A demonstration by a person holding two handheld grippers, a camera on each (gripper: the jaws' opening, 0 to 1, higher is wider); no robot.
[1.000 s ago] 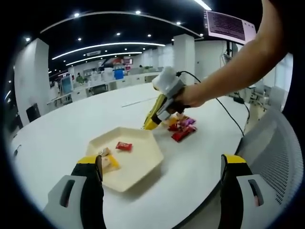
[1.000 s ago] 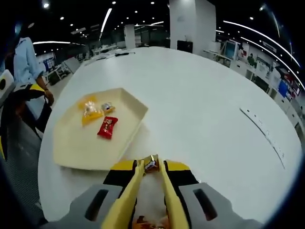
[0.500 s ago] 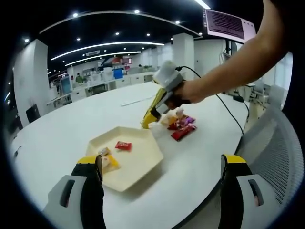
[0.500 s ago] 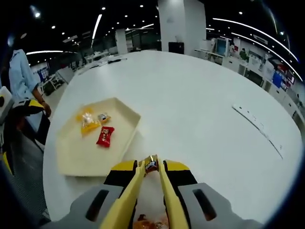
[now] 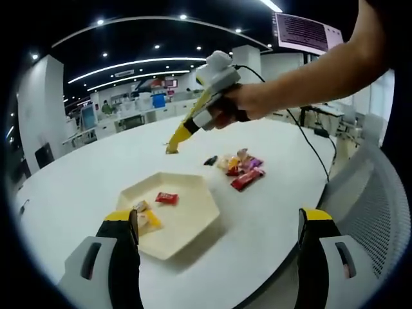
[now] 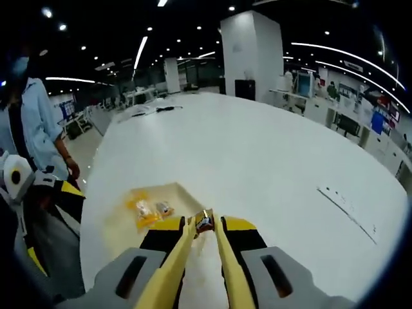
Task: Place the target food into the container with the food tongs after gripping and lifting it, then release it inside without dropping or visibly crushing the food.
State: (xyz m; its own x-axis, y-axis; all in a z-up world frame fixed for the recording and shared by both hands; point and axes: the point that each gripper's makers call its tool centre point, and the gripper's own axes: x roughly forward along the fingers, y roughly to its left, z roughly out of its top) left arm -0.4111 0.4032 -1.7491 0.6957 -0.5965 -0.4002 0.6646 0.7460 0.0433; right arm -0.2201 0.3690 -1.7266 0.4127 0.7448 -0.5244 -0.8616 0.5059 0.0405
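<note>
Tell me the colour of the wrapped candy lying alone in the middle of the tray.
Red candy, clearest in the left gripper view, on the cream tray.

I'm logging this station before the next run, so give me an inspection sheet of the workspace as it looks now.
Surface: white table, bare around the tray.
Job's things: cream six-sided tray holding a red candy and a yellow-wrapped candy; small brown candy pinched at the tong tips.
Clutter: pile of wrapped candies beside the tray.
Claws: right claw shut on the tongs, held above the table; left claw open, holding nothing.
Cables: black cable trailing from the right claw.
Surroundings: open office with ceiling lights; a person standing at the table edge; mesh chair back.
</note>
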